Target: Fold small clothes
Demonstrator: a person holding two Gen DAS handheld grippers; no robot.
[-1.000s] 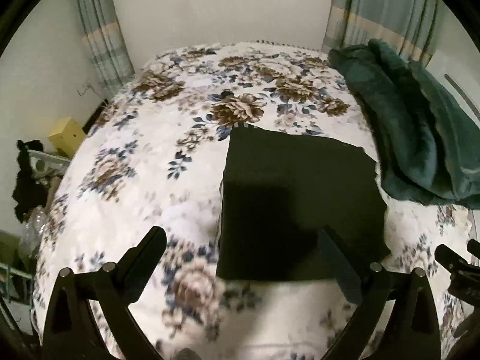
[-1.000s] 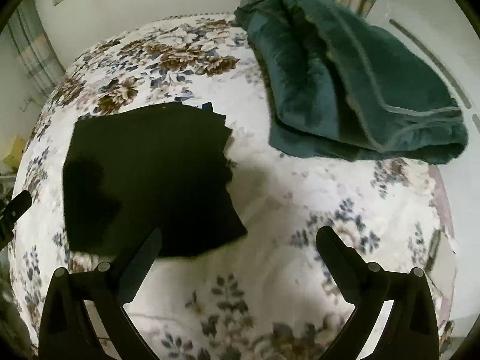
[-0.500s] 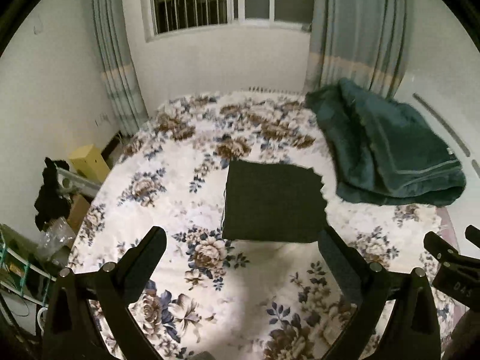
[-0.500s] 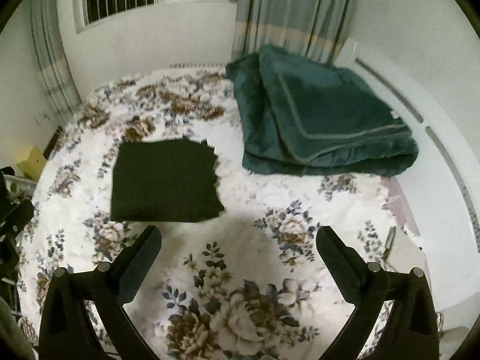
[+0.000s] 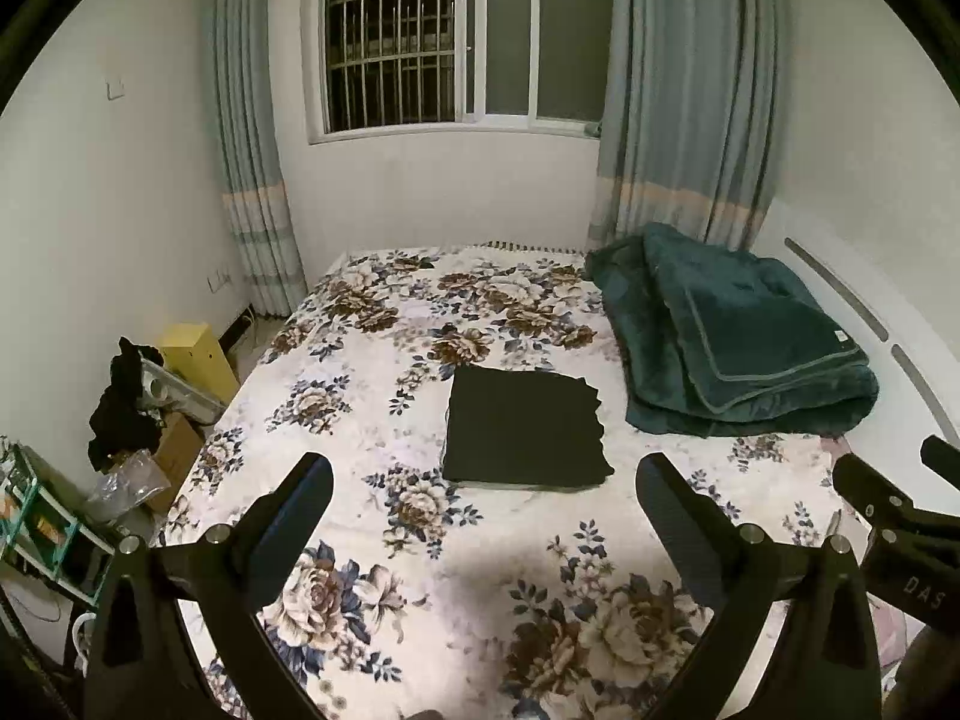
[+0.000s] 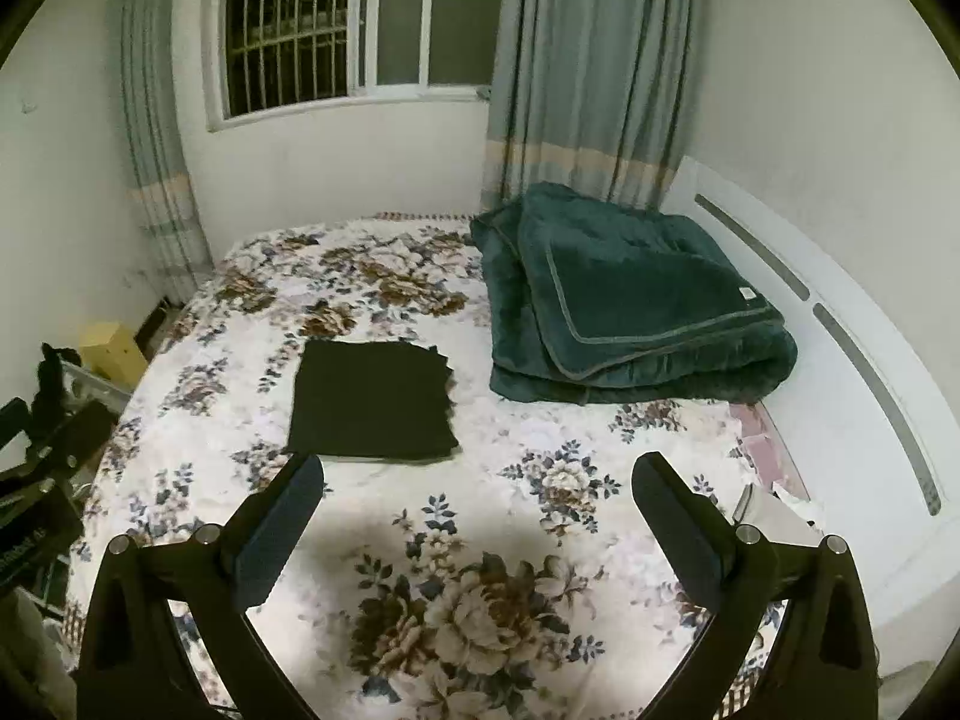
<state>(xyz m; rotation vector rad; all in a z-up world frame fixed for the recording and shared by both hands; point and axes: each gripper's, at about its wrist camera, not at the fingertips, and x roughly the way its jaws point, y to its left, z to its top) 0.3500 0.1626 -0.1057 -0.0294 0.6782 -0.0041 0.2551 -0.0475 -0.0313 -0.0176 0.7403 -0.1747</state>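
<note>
A black garment (image 5: 523,429) (image 6: 371,399) lies folded into a flat rectangle in the middle of the floral bedspread (image 5: 372,360) (image 6: 540,480). My left gripper (image 5: 483,474) is open, held well back from and above the garment, with nothing between its fingers. My right gripper (image 6: 477,474) is open too, back from the bed, with the garment ahead to its left. Part of the right gripper (image 5: 888,516) shows at the right edge of the left wrist view, and part of the left gripper (image 6: 36,480) at the left edge of the right wrist view.
A folded dark green blanket (image 5: 732,348) (image 6: 624,300) sits on the bed's right side against the white headboard (image 6: 840,360). Left of the bed stand a yellow box (image 5: 201,360), black clothing (image 5: 123,414) and clutter. A barred window (image 5: 420,42) and curtains fill the far wall.
Both grippers have pulled back and risen away from the folded black garment, so the whole bed and the window are now in sight. The garment has stayed where it lay.
</note>
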